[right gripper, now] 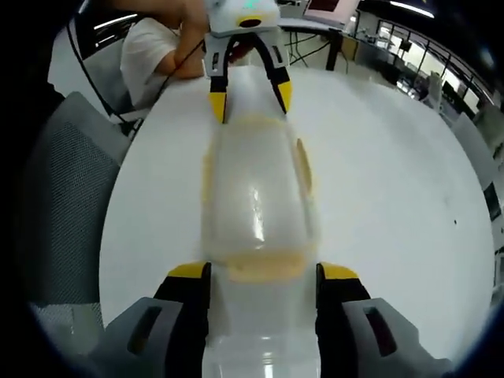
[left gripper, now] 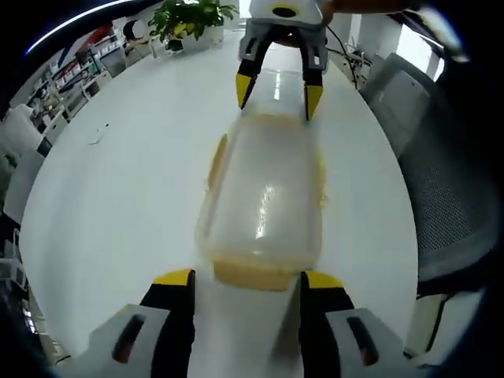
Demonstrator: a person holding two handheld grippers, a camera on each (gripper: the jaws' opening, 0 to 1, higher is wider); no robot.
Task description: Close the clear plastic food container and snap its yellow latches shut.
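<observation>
A clear plastic food container (left gripper: pixel 264 197) lies lengthwise on the white table (left gripper: pixel 118 197) with its lid on. Yellow latches show at its near end (left gripper: pixel 252 273) and along its sides (left gripper: pixel 216 161); I cannot tell whether they are snapped. My left gripper (left gripper: pixel 248 279) is open, its yellow-tipped jaws flanking the near end. At the far end my right gripper (left gripper: pixel 279 90) is open too, straddling the container's corner. In the right gripper view the same container (right gripper: pixel 256 197) runs from my right gripper (right gripper: pixel 264 272) to the left gripper (right gripper: pixel 248 94).
A grey mesh chair (left gripper: pixel 449 197) stands at the table's edge, seen also as the chair (right gripper: pixel 63 181). A potted plant (left gripper: pixel 193 20) sits at the table's far end, shelves (left gripper: pixel 63 79) beyond. A person's white sleeve (right gripper: pixel 150 47) is behind the left gripper.
</observation>
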